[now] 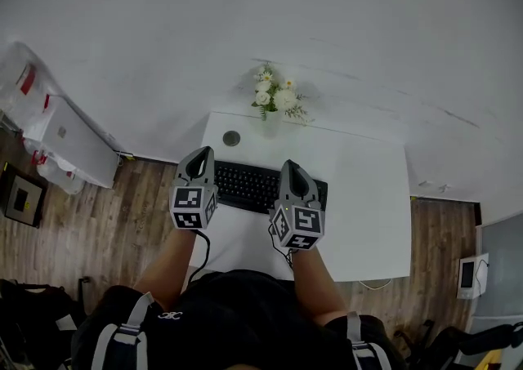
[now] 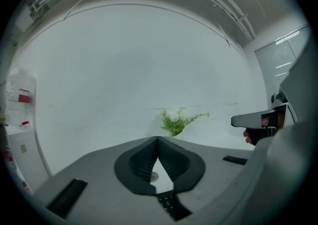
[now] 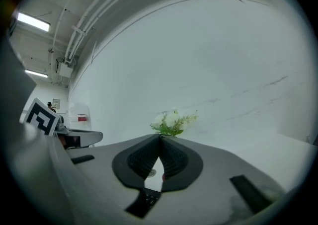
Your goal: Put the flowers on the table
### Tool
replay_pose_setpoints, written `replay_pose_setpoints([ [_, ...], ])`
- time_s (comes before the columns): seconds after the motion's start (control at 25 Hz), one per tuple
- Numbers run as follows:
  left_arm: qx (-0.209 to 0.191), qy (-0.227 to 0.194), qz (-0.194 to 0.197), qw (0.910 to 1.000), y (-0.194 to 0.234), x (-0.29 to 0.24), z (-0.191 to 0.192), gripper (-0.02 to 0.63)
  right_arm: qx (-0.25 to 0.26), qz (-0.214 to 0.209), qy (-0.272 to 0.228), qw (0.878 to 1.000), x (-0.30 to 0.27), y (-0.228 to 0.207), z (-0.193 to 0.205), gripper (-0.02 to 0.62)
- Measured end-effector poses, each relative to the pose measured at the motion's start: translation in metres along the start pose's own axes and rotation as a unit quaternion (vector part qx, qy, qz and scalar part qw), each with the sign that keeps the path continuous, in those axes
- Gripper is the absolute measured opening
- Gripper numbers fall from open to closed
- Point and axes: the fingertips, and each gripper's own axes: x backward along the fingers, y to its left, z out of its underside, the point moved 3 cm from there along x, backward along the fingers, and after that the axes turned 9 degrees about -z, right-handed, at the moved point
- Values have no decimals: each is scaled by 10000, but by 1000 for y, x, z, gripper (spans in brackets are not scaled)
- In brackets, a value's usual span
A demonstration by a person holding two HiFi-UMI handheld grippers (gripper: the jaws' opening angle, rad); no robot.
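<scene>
1. Head view: flowers (image 1: 275,97) stand upright at the far edge of the white tabletop (image 1: 368,197), close to the wall and well apart from both tongs.
2. Left tongs (image 1: 200,156) hover over the keyboard (image 1: 245,185). They are clenched, tips meeting, with nothing between them. Left gripper view agrees: the jaws meet at the tip and the flowers (image 2: 176,119) sit far beyond them.
3. Right tongs (image 1: 292,166) are beside them over the same keyboard, also clenched on nothing. Right gripper view shows the flowers (image 3: 171,122) straight ahead past the tips.
4. Step, as I judge it: placement looks done. The flowers are on the tabletop and I hold nothing.
5. Next move: nothing to grasp. Draw both tongs back toward me without touching the keyboard.
6. Caveat: my own tongs hide the base of the flowers in both gripper views, so I can't check how firmly they stand.
</scene>
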Motion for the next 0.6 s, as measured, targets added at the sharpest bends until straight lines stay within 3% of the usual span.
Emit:
replay_pose_setpoints([
  [0.28, -78, -226, 76, 9997, 3, 43, -15, 2, -7, -63, -129, 9999, 19, 28, -5, 3],
  [0.6, 1, -290, 180, 9994, 2, 57, -21, 2, 90, -92, -153, 9998, 26, 42, -11, 3],
])
